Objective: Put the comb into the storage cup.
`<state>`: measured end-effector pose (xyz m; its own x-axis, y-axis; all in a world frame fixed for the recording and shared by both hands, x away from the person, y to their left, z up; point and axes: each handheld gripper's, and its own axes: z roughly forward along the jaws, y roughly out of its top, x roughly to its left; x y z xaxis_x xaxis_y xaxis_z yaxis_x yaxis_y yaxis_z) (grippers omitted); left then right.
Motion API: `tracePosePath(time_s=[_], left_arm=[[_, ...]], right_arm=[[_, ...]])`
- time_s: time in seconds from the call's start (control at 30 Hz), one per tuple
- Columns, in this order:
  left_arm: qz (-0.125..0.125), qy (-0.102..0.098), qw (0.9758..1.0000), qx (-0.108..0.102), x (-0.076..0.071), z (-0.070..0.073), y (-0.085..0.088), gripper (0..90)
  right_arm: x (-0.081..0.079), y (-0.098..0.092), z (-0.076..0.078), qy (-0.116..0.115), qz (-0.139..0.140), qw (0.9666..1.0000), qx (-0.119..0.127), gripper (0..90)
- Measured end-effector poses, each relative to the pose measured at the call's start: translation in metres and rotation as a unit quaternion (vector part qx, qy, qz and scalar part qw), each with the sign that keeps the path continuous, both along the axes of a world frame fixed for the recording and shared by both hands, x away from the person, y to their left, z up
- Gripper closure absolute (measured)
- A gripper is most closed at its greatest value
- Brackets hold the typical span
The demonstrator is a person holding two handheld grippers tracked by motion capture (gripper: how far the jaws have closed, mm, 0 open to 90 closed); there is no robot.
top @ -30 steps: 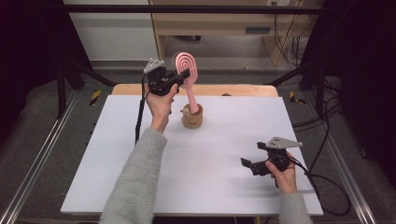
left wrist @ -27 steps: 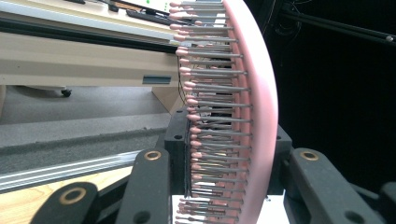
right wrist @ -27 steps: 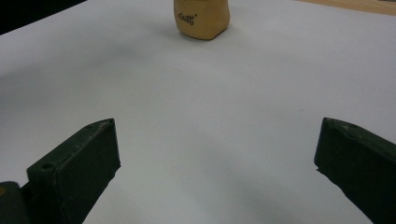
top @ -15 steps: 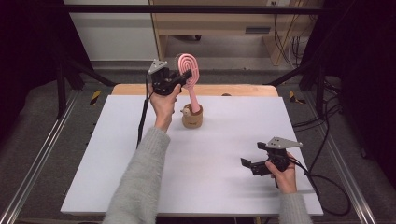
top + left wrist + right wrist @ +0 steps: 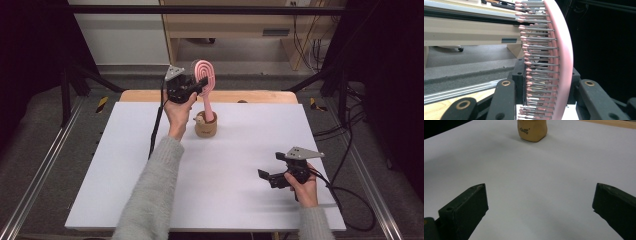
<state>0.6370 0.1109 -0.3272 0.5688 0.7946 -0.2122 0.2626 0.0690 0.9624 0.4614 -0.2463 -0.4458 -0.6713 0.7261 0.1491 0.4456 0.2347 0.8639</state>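
Moved: hairbrush [image 5: 204, 75] barely lifted, handle in cup [image 5: 206, 125].
Left hand-held gripper [image 5: 199, 86]: pinching hairbrush.
Right hand-held gripper [image 5: 264, 176]: spread, idle.

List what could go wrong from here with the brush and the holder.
The left gripper clamps the pink hairbrush by its bristled head, so it might slip or twist. Its handle stands in the small tan holder, which nothing steadies; the open right gripper rests far off, so the holder could tip.

hairbrush [image 5: 564, 62]: ends cut off | cup [image 5: 532, 130]: top cut off
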Motion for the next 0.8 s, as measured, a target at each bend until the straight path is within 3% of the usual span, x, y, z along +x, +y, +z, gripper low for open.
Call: tracePosePath(time_s=[0.8], left_arm=[[-0.003, 0.022, 0.9997, -0.009, 0.001, -0.026, 0.003, 63.4]], right_arm=[[0.0, 0.001, 0.0, 0.002, 0.002, 1.0, -0.001, 0.4]])
